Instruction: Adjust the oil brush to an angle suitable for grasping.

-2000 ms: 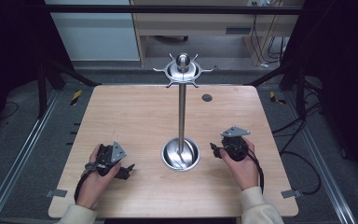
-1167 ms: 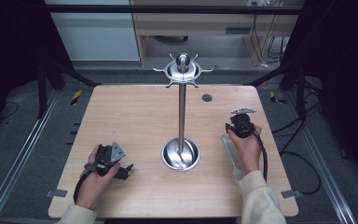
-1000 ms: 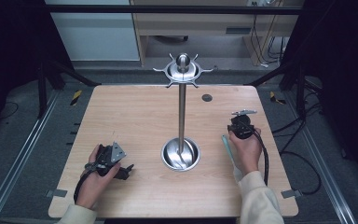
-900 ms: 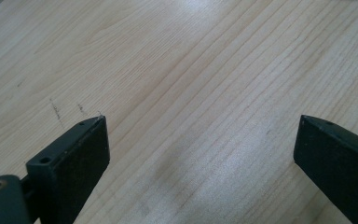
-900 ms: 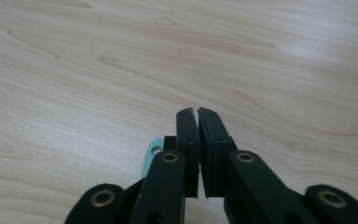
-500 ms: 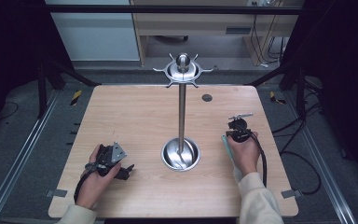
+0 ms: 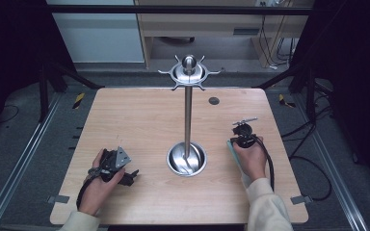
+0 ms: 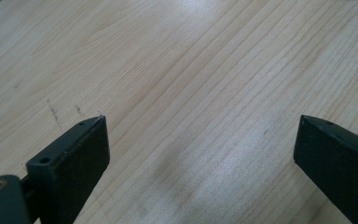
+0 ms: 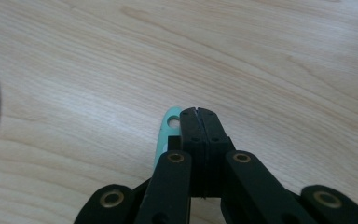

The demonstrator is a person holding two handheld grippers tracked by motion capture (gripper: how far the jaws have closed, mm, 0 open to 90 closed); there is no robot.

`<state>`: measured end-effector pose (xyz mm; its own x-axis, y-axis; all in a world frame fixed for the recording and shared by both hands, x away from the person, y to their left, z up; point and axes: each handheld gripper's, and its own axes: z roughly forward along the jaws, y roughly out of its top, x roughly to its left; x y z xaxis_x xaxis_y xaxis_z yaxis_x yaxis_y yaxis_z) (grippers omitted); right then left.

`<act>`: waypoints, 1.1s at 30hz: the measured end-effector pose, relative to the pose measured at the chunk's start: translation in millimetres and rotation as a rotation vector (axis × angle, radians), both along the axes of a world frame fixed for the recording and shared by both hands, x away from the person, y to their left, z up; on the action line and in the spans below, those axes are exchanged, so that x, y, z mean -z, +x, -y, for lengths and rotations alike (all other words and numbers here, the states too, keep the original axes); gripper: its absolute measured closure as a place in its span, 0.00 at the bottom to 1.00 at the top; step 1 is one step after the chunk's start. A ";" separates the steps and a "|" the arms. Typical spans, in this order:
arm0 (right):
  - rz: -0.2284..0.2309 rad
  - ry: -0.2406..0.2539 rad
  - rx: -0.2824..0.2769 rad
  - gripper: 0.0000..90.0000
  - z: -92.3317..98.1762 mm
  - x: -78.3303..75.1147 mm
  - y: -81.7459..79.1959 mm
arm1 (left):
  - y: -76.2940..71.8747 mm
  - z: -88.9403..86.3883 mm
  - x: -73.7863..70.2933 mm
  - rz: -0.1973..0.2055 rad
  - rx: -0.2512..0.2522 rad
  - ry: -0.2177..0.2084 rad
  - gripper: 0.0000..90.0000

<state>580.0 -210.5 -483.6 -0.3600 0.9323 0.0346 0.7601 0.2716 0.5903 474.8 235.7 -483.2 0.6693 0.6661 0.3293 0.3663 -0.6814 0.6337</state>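
Right gripper view: right gripper [image 9: 199, 112] jaws pressed together, nothing between, mint-green handle [image 9: 167, 135] lying just left of them on the surface [image 9: 261, 70]. Left gripper [image 8: 200, 140] jaws wide apart over bare wood, near left.

Two grippers, left gripper [image 7: 134, 176], right gripper [image 9: 199, 113], one steel stand [image 7: 188, 115], one mint-green utensil [image 9: 168, 133]
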 end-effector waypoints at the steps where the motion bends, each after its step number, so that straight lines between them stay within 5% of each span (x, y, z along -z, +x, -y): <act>1: 0.000 0.000 0.000 1.00 0.0 0.0 0.0 | 0.0 0.1 0.0 0.000 0.000 -0.001 0.03; 7: -0.031 -0.012 -0.127 1.00 -20.9 -2.6 -7.8 | 0.1 -0.4 -0.2 0.001 -0.002 -0.002 0.03; 15: 0.003 -0.044 -0.142 0.96 -22.0 -24.4 -21.8 | 0.1 -0.6 -0.5 0.000 0.000 -0.003 0.03; 23: -0.140 -0.116 -0.149 0.73 -6.8 -38.5 -57.3 | 0.0 -0.3 -0.8 -0.002 -0.001 0.001 0.03; 33: -0.198 -0.144 -0.156 0.73 -5.9 -37.8 -66.5 | 0.2 -0.6 -0.4 -0.006 -0.003 -0.002 0.03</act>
